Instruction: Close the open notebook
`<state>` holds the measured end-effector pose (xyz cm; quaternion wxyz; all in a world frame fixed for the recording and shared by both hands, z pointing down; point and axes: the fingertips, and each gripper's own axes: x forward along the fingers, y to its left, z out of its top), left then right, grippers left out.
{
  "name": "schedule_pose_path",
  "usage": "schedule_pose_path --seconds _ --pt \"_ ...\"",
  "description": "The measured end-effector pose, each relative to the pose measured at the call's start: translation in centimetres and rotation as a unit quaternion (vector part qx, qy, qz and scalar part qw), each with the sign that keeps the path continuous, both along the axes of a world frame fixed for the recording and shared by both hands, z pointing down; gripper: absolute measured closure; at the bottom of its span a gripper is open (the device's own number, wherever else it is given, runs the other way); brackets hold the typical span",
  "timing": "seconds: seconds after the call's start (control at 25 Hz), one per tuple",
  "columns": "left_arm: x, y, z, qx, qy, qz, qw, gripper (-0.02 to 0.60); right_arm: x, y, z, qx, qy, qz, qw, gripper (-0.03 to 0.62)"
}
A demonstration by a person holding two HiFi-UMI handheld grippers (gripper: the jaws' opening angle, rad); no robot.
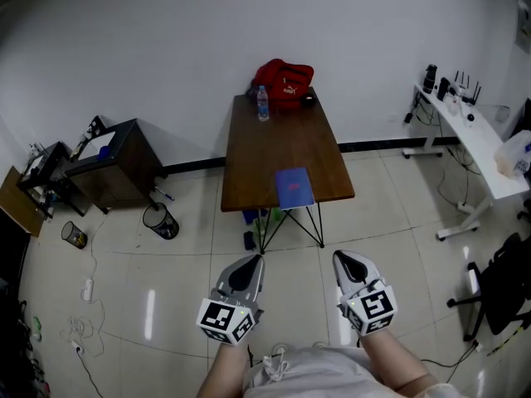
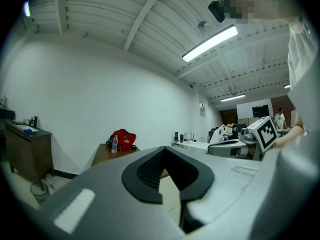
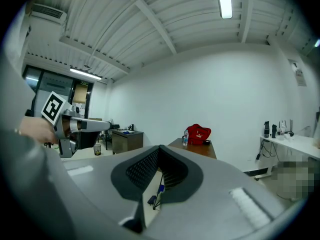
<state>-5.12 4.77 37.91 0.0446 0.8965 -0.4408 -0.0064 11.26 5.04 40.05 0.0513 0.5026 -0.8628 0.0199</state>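
Pale tiled floor underfoot, white walls all round, ribbed white ceiling with strip lights overhead.

Holds the left hand-held gripper (image 1: 249, 261) low before the body, about level, jaws closed on each other and empty, black ribbed pads (image 2: 150, 170) meeting at the tip. Holds the right hand-held gripper (image 1: 345, 258) near it on the other side, clear of it, jaws likewise together with nothing gripped. Points both across a stretch of bare tile toward a brown wooden counter (image 1: 282, 143) on thin black wire legs, well apart from the tips.

Shows the blue rectangular notebook (image 1: 294, 188) lying flat at the near edge of that counter, right of middle, blue face up with a faint reddish mark. Too small there to tell whether open or shut. Touched by neither hand-held gripper.

Farther along the same counter, at the wall end: a clear plastic water bottle (image 1: 262, 104) standing upright, just beside a red fabric bag (image 1: 284, 82) slumped against the wall.

Off to the left, a dark wooden cabinet (image 1: 116, 160) with a round black waste bin (image 1: 160, 220) on the floor near it. Off to the right, a long white counter (image 1: 477, 152) bearing small dark devices, and nearer, a black office chair (image 1: 506, 284).
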Motion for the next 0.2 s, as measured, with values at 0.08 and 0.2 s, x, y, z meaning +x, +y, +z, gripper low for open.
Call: schedule_pose_path --seconds 0.08,0.2 --pt "-0.03 -0.20 0.17 -0.003 0.002 0.001 1.0000 0.575 -0.07 -0.12 0.13 -0.001 0.002 0.000 1.000 0.589" --pt "-0.24 -0.35 0.48 -0.006 0.003 0.001 1.0000 0.575 -0.36 -0.16 0.36 -0.002 0.003 -0.001 1.000 0.589"
